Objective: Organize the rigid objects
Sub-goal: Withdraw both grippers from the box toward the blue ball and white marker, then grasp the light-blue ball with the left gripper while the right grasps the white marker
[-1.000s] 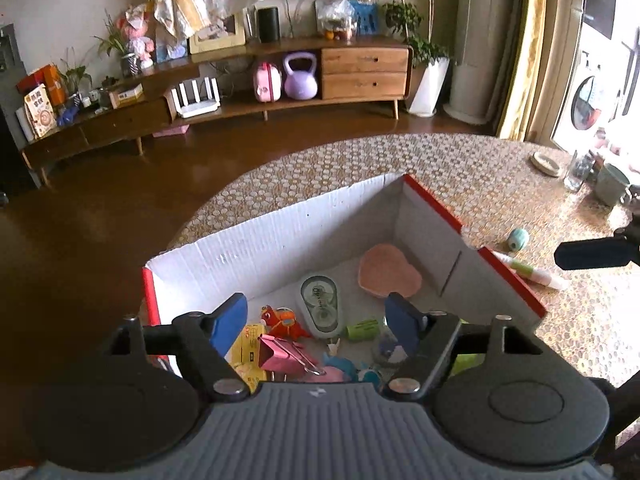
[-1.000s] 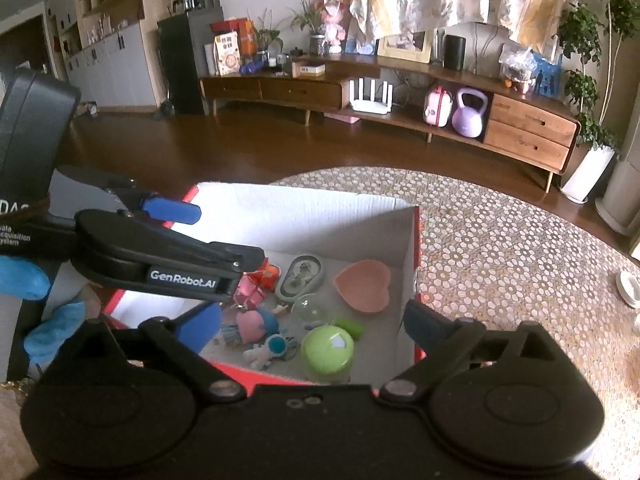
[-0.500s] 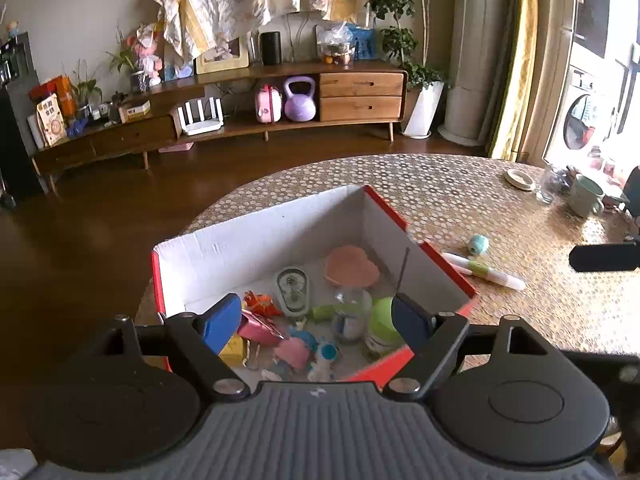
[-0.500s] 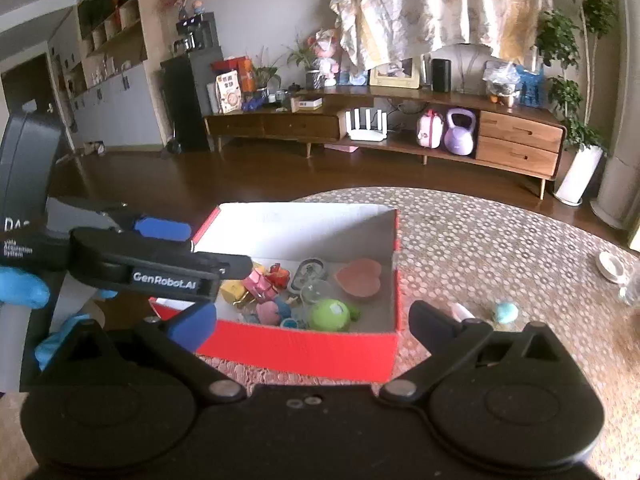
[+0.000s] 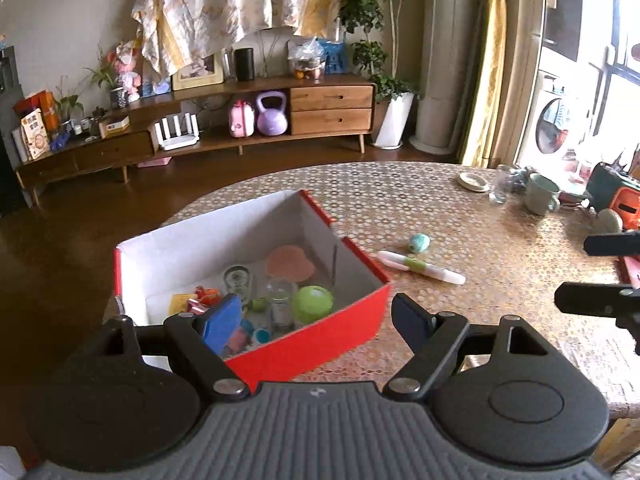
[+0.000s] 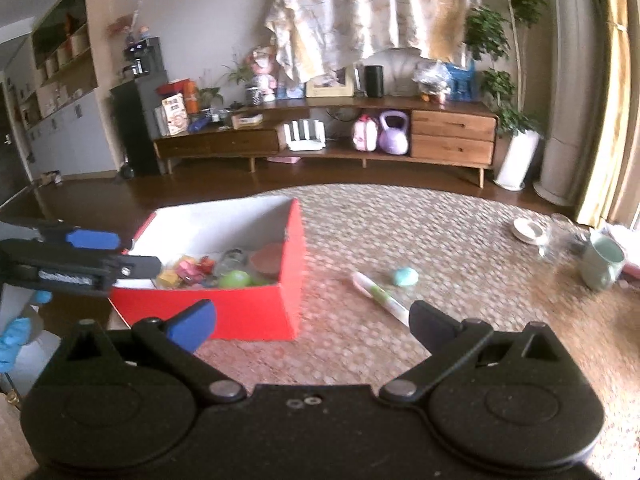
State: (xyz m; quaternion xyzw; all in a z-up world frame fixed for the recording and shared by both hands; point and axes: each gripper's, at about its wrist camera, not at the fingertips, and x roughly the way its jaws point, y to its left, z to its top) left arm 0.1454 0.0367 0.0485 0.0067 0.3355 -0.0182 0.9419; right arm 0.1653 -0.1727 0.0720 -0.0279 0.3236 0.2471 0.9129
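Note:
A red box (image 5: pixel 316 334) with a white inside stands on the table and holds several small things, among them a green ball (image 5: pixel 313 303) and a pink heart dish (image 5: pixel 290 262). The box also shows in the right wrist view (image 6: pixel 240 308). A white and green pen (image 5: pixel 420 267) and a small teal egg (image 5: pixel 419 242) lie on the table right of the box; the right wrist view shows the pen (image 6: pixel 380 295) and the egg (image 6: pixel 405 277) too. My left gripper (image 5: pixel 316 322) is open and empty over the box's near wall. My right gripper (image 6: pixel 310 322) is open and empty, near the box's corner.
A green mug (image 5: pixel 540 199), a glass (image 5: pixel 500 189) and a small white dish (image 5: pixel 473 181) stand at the table's far right. The table (image 5: pixel 460 216) has a honeycomb-pattern cover. A wooden sideboard (image 5: pixel 240 136) runs along the far wall across a dark floor.
Both grippers have pulled back and up from the box, which now looks smaller and farther. The right gripper has also swung to the right, bringing the pen and egg into view.

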